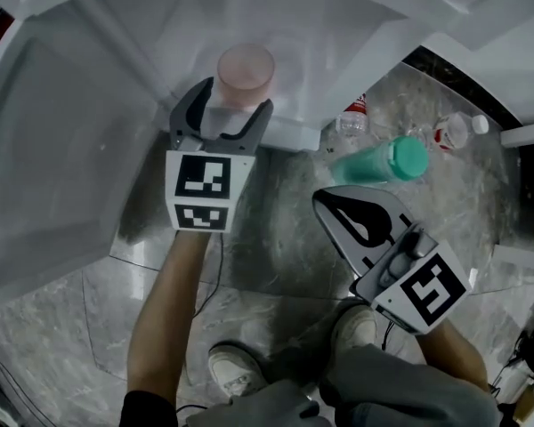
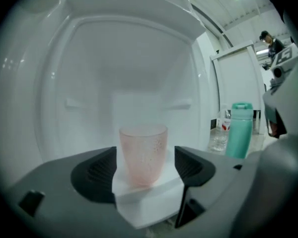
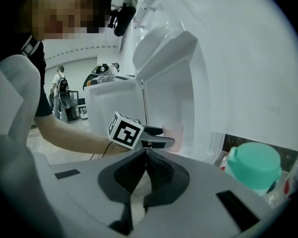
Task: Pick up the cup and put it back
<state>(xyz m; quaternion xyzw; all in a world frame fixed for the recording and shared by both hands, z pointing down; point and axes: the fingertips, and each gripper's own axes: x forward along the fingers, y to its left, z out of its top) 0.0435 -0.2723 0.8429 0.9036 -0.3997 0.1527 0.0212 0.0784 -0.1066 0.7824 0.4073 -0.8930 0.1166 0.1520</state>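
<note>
Left gripper view: cup stands on the white ledge; left gripper fingers wide beside it, probably to leave it free. Right gripper fingers together.

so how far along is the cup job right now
Done: the pink cup stands upright on the white ledge. In hand: nothing is gripped; the left gripper has its jaws open on either side of the cup, clear of it. The right gripper is shut and empty, held back. Left: these views can't tell whether the lift has happened; if so, only backing away remains.
</note>
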